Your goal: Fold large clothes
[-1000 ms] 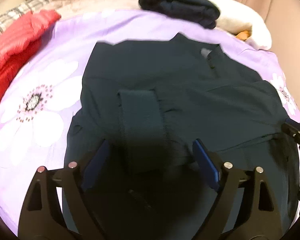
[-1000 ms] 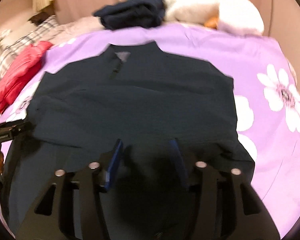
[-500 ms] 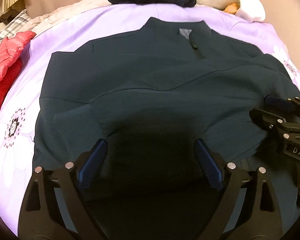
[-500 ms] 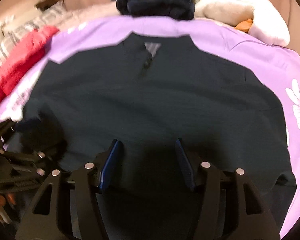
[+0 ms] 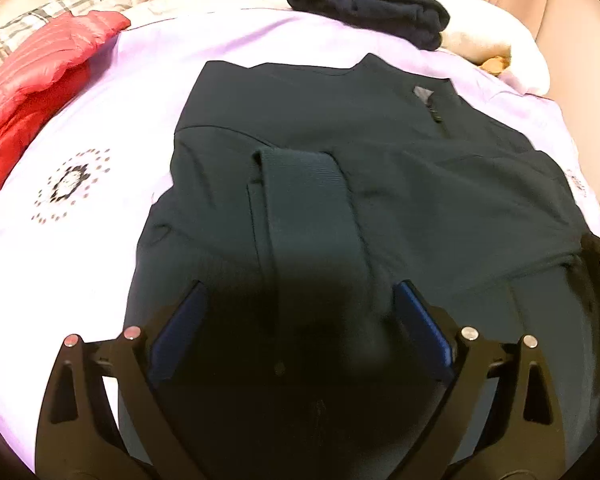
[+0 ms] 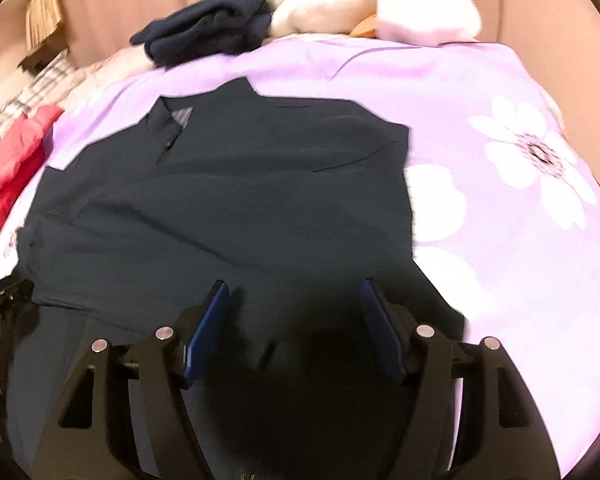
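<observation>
A dark teal zip-neck top lies flat on the purple flowered bedsheet, collar far from me. One sleeve is folded in across the body, and its ribbed cuff points away from me. My left gripper hovers over the near left part of the top, jaws opening, nothing pressed between the blue pads. My right gripper hovers over the near right part of the top, jaws opening too and gripping nothing. Each gripper shows at the edge of the other's view.
A red puffer jacket lies at the left on the sheet, with plaid cloth behind it. A folded navy garment and a white pillow sit at the head of the bed. White flower prints lie to the right.
Half a second ago both grippers were close together over the middle of the top. They have since moved apart to its left and right parts. The right jaws stand wider.
</observation>
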Demonstrator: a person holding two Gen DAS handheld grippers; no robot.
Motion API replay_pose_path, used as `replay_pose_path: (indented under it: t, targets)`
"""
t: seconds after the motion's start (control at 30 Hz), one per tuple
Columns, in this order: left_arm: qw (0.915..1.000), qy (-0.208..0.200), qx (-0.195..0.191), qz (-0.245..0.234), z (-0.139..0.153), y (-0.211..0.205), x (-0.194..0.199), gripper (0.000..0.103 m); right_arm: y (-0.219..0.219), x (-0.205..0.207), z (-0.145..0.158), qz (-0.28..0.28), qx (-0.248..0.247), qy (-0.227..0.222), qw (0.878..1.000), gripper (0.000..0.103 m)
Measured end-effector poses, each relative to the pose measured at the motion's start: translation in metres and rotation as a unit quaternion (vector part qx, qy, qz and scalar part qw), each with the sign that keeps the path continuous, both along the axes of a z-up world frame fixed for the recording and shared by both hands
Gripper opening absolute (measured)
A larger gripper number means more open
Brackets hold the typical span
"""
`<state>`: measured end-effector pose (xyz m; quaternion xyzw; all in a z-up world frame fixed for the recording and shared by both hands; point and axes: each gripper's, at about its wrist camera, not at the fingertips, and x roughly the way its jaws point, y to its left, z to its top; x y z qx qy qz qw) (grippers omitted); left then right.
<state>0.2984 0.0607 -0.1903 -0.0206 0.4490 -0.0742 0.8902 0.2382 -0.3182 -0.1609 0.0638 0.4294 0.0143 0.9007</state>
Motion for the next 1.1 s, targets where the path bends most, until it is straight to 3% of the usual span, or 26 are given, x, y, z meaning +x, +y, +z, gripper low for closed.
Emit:
replay_pose_path:
  t: [0.07, 0.17, 0.27, 0.37, 0.6, 0.83, 1.1]
  targets:
    - [0.9998, 0.002, -0.002, -0.020, 0.006, -0.010, -0.017, 0.096, 0.017, -0.018, 0.003, 0.033, 0.015, -0.001, 0.999, 0.069]
    - [0.9985, 0.008, 0.003, -0.055, 0.005, -0.027, -0.038, 0.096, 0.059, -0.038, -0.009, 0.091, -0.002, 0.023, 0.996, 0.070]
    - [0.9952, 0.031, 0.034, -0.086, -0.012, -0.046, -0.056, 0.096, 0.097, -0.052, -0.029, 0.121, -0.046, 0.040, 0.991, 0.070]
    - [0.9928, 0.029, 0.066, -0.096, -0.019, -0.048, -0.079, 0.097, 0.115, -0.067, -0.035, 0.123, -0.098, 0.026, 0.987, 0.074]
    - [0.9953, 0.036, 0.048, -0.077, -0.020, -0.015, -0.136, 0.099, 0.100, -0.114, -0.033, 0.107, -0.078, 0.039, 0.990, 0.075]
    - [0.9962, 0.032, 0.054, -0.061, -0.022, 0.012, -0.210, 0.099, 0.075, -0.186, -0.035, 0.085, -0.053, 0.053, 0.994, 0.078]
    - [0.9979, 0.014, 0.060, -0.021, -0.003, 0.029, -0.256, 0.099, 0.064, -0.242, -0.019, 0.071, -0.078, 0.050, 0.993, 0.079]
